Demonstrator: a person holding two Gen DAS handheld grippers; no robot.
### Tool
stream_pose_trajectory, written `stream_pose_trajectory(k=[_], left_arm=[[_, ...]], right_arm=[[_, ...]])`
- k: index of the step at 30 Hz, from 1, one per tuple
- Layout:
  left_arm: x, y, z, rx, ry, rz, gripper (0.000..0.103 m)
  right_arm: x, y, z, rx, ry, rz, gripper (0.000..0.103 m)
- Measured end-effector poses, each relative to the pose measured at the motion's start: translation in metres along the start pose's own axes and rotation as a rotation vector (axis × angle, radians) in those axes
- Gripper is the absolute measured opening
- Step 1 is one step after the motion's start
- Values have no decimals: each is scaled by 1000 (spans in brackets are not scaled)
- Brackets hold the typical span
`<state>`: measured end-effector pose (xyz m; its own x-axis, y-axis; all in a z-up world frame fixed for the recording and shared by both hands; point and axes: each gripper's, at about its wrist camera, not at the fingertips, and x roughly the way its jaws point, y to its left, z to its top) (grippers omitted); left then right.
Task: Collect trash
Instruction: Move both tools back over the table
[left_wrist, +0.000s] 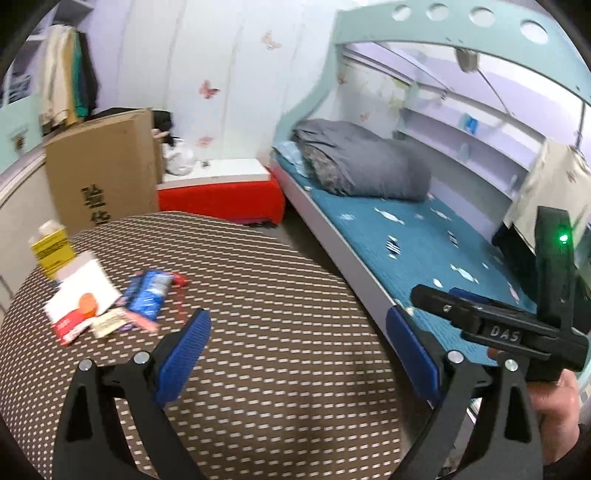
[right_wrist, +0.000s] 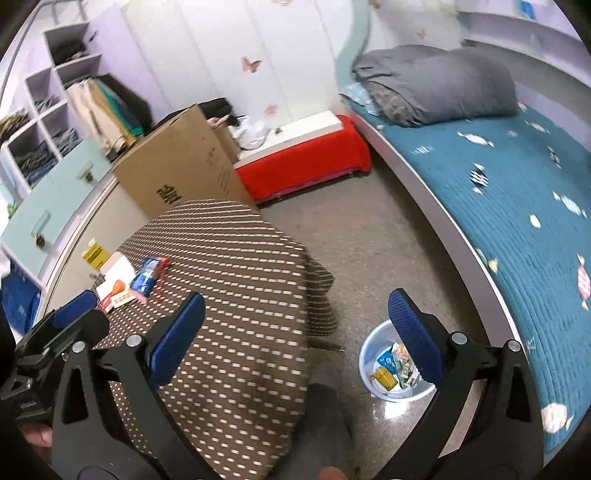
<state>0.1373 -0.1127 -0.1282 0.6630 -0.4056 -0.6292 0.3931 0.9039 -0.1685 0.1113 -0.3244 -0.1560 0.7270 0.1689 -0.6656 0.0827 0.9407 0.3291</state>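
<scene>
From the left wrist camera, the left claw (left_wrist: 295, 347) hangs spread wide over the brown desk with rows of pale dashes (left_wrist: 258, 280), nothing between its blue pads. The trash sits at the desk's far left: a white packet with an orange blob and a red corner (left_wrist: 79, 301), a blue snack wrapper (left_wrist: 147, 295) just beside it, a small beige sachet (left_wrist: 107, 323) touching both, and a yellow carton (left_wrist: 51, 249) behind them, near the desk's edge. All of it is blurred, so the print cannot be read. On the right edge, the other black tool with a green light (left_wrist: 563, 238) is gripped by a hand (left_wrist: 557, 402), partly cut off by the frame. Beyond lie a bed with a teal patterned cover (left_wrist: 406, 236) and a folded grey quilt (left_wrist: 362, 162).

Over to the right wrist camera: the right claw (right_wrist: 295, 332) is also spread wide and empty, straddling the desk's corner and the floor. The same little pile (right_wrist: 125, 280) shows small at the desk's left, well apart from this claw. Down on the speckled floor, close to the bed, stands a pale blue round bin (right_wrist: 369, 354) with several wrappers already inside, its right side hidden behind the claw's right finger. The left tool pokes in at the lower left, mostly cut off.
</scene>
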Motion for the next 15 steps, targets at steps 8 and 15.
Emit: stream_pose_trajectory(k=[8, 15], left_arm=[[-32, 74, -18, -95, -38, 143, 94], [-43, 132, -34, -171, -42, 260, 94]], right_arm=[[31, 70, 3, -105, 42, 59, 97], [74, 125, 0, -155, 104, 126, 97]])
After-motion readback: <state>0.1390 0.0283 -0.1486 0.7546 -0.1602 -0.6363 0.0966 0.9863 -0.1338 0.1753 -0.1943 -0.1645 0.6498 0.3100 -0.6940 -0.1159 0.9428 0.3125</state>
